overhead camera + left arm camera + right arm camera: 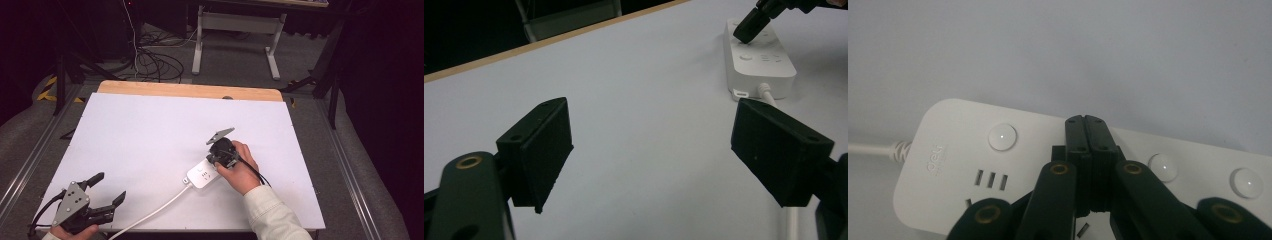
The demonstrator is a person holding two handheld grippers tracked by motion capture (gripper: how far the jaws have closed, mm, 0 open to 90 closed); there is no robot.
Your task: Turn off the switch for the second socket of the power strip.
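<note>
A white power strip (201, 175) lies on the white table top, right of centre, and its white cable (150, 212) runs toward the front edge. A hand holds my right gripper (216, 159) pointing down onto the strip. In the right gripper view the jaws are shut flat against each other, the right gripper (1085, 123) resting its tips on the strip's (955, 150) top between two round buttons (1002, 136). My left gripper (107, 189) hovers near the front left corner, open and holding nothing. The left gripper (654, 145) faces the strip (761, 62) from a distance.
The white board (150, 130) covers a wooden table whose edge (190, 90) shows at the back. Beyond it on the floor are dark cables (155, 62) and the white legs of a stand (272, 57). Metal rails (30, 160) run along both sides.
</note>
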